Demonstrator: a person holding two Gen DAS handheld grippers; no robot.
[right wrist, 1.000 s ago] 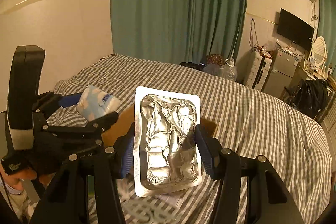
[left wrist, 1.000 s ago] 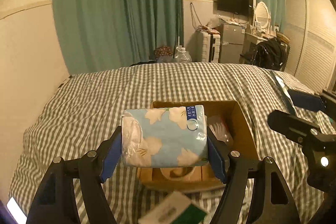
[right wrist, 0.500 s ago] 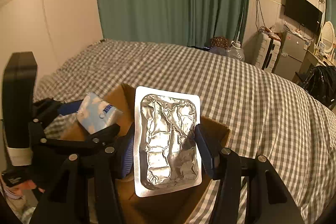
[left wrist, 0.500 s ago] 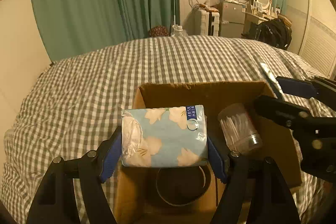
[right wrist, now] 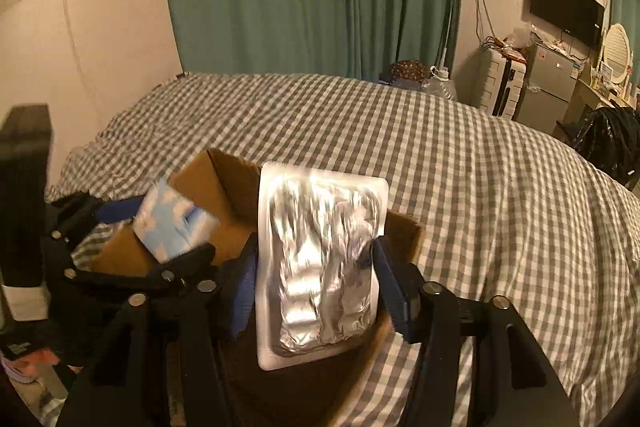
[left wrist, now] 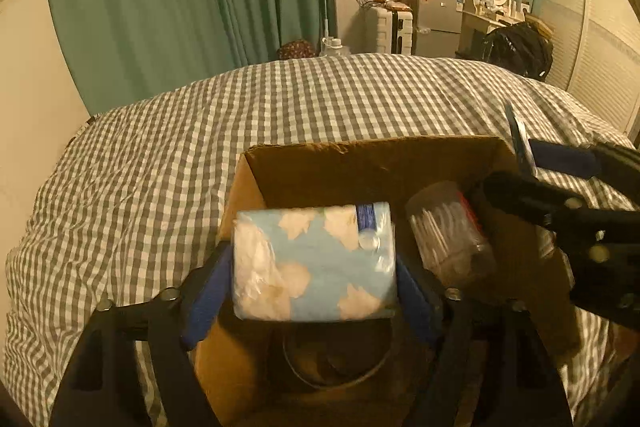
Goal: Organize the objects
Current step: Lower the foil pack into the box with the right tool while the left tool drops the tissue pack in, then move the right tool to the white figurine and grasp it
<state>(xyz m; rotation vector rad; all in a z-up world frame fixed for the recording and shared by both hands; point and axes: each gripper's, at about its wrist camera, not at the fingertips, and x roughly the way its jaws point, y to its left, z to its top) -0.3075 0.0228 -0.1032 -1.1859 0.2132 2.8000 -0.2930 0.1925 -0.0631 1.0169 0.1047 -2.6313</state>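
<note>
Both grippers have come forward and down since a second ago: the cardboard box now fills the lower part of each view, where before it sat further off on the checked bedspread.

Left gripper: clamped on the blue tissue pack, held over the box opening at its left end. Right gripper: clamped on the foil blister pack, held upright above the box's right end.

Already inside: a clear tub of cotton swabs on its side, and a round rim lower down that you cannot identify in this dim light.

Judged step: lower and release.
- Drop your left load first; the tissue pack is soft and will settle beside the tub.
- Keep the two grippers apart; they sit close over one opening.
- Tilt the blister pack flat before you let go, or slide it down against the box wall. Released upright, it may tip over the rim.
</note>
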